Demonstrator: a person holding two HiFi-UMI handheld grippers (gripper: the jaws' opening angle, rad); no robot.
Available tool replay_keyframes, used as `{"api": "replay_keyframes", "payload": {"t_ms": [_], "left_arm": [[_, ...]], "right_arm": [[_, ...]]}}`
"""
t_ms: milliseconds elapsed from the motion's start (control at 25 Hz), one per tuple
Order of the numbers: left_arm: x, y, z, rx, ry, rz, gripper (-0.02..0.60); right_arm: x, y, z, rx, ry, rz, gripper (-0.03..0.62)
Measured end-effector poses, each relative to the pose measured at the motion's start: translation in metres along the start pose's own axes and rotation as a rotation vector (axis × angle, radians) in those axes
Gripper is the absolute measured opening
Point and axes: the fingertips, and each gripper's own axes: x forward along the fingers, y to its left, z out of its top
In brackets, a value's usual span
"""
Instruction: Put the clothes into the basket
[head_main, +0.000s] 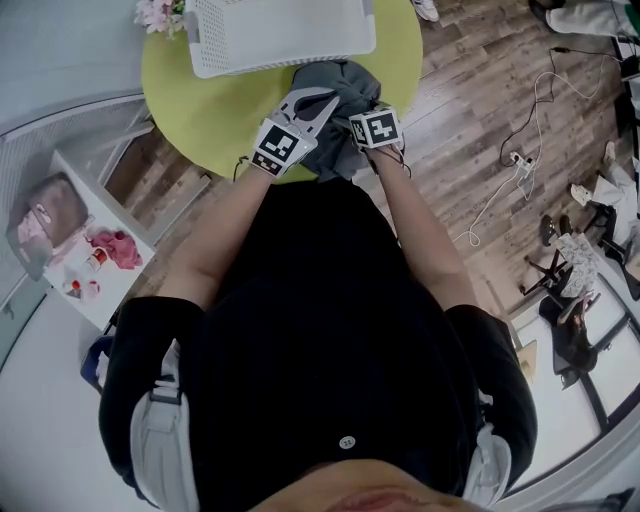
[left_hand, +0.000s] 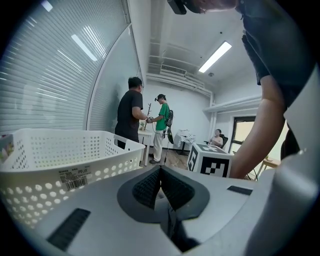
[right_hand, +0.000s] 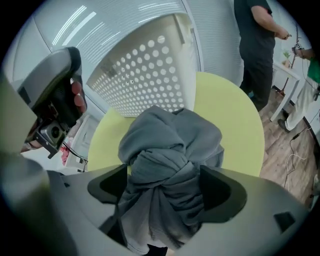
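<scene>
Looks like grasp step: right gripper (right_hand: 165, 186) spread wide, straddling crumpled grey cloth garment (right_hand: 170, 145); left gripper (left_hand: 160, 184) clenched, empty. Next: clamp, lift into far white perforated plastic basket (head_main: 285, 45).

My left gripper (left_hand: 160, 172) points nearly level, with its jaws pressed together. My right gripper (right_hand: 165, 187), close beside it, tilts steeply down, its jaws wide apart.

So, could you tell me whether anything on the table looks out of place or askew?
The garment stands out: it lies twisted into a tight bunch at the near edge of the table, outside the basket, with part seemingly hanging over. Nothing looks spilled or damaged.
</scene>
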Motion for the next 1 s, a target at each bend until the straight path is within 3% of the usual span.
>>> {"api": "replay_keyframes", "payload": {"t_ms": [280, 680, 800, 1000], "left_arm": [[-0.005, 0.01, -0.006, -0.017, 0.008, 0.002, 0.009], [-0.014, 0.017, -0.006, -0.02, 0.011, 0.01, 0.011], [-0.017, 0.019, -0.001, -0.018, 0.003, 0.008, 0.011], [-0.022, 0.014, 0.012, -0.006, -0.013, 0.009, 0.011]], "right_arm": [[0.033, -0.008, -0.009, -0.044, 0.096, -0.079, 0.433], [0.04, -0.01, -0.01, -0.066, 0.144, -0.061, 0.426], [0.032, -0.008, -0.009, -0.07, 0.132, -0.048, 0.37], [0.01, -0.002, -0.008, -0.081, 0.118, -0.019, 0.353]]}}
